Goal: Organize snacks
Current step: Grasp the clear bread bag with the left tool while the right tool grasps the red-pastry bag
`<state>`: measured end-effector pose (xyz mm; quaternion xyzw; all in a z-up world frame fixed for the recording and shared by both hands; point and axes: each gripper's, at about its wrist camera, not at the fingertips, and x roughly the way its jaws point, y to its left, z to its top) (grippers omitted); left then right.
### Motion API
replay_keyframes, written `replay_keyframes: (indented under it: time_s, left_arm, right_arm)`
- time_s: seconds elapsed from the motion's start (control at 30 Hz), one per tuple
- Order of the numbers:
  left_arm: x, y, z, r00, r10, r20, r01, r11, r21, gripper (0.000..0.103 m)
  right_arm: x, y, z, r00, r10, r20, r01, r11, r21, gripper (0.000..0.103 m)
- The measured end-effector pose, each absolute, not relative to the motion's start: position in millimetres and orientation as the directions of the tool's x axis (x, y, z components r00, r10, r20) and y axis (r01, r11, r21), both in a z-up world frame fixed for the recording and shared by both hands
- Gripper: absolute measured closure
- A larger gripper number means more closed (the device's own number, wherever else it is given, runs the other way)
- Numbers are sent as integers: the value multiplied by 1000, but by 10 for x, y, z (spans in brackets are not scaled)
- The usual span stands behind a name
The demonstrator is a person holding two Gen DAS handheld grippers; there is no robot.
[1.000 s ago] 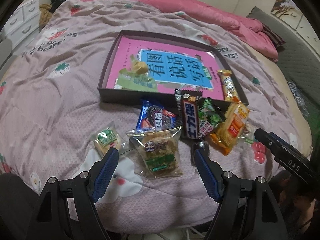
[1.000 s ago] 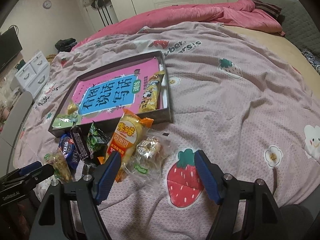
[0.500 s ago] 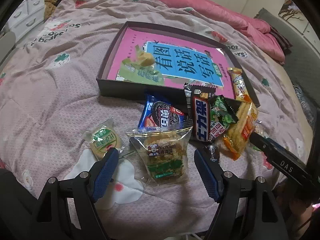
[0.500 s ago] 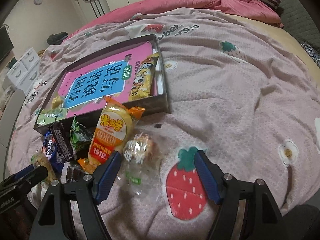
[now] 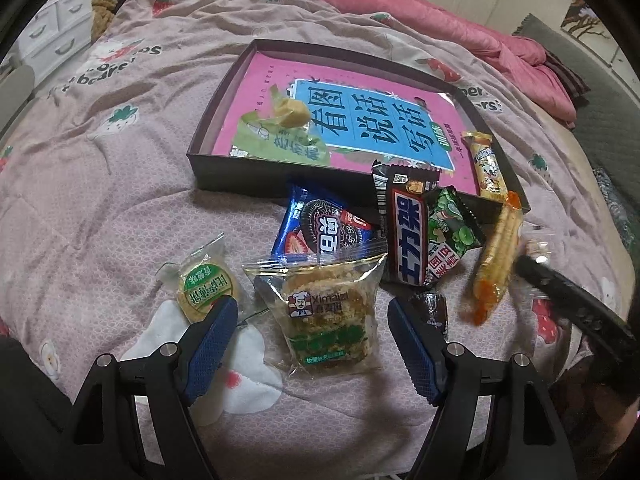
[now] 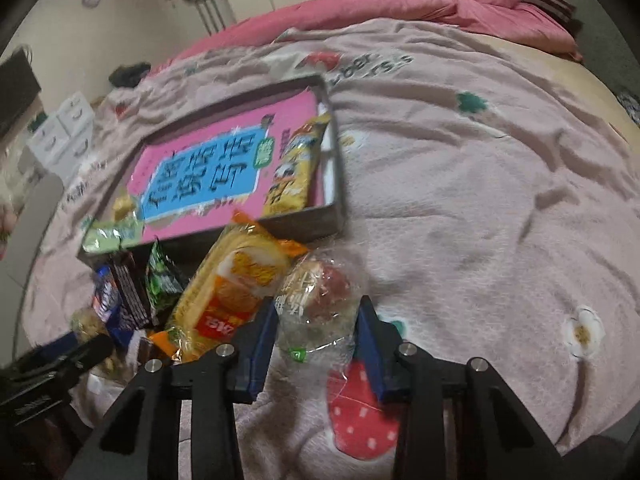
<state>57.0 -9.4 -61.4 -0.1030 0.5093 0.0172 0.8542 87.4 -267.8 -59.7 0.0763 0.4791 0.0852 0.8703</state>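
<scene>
**Right Gripper Closing Around Clear-Wrapped Snack; Left Gripper Above Rice-Cake Packet**

The clear-wrapped round snack with a reddish-brown centre (image 6: 316, 296) lies on the pink strawberry-print bedspread (image 6: 480, 208), between the blue pads of the right gripper (image 6: 318, 344). The jaws are closing; both pads stand at the edges of the wrapper, and the blurred view does not settle whether they already press on it. Just beside this snack, at 9 o'clock in the right wrist view, lies the yellow-orange puffed snack bag (image 6: 236, 292).

In the left wrist view the clear-wrapped rice-cake packet with a chef logo (image 5: 326, 312) lies between the fingers of the left gripper (image 5: 312, 346). These jaws are also closing, yet both pads stand apart from the packet. At 9 o'clock of the packet lies the small round biscuit in a green-labelled wrapper (image 5: 204, 286), touching the left pad. At 12 o'clock lies the blue sandwich-cookie pack (image 5: 324, 230). At 1 o'clock lie the dark brown chocolate bar (image 5: 406, 228) and the green pea-snack pouch (image 5: 450, 232), overlapping.

Beyond the pile, at 12 o'clock, stands the shallow dark rectangular box (image 5: 216, 178). It contains a pink and blue book (image 5: 360, 120), a green-wrapped snack (image 5: 280, 136) and a yellow stick-shaped snack (image 5: 486, 168) along its 3 o'clock wall.
</scene>
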Motion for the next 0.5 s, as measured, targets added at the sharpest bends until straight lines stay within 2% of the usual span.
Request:
replay_keyframes:
  time_s: [0.03,0.1,0.5]
  left_arm:
    - [574,-101,-621,480,-76,-874,-134,978,-158,34]
    - [598,-115,-671,460,-96,-883,-132,976,-175,51]
    - [613,-120,-736,440,-156,-884,-121,965,-231,62]
  right_arm:
    - [859,-2718,-569,535,228,-814,-69,971,227,63]
    - [837,-2759,-526,547,237,-803,-65,968,242,63]
    - [781,-2736,-380,591,276,-758,-106,958,266,64]
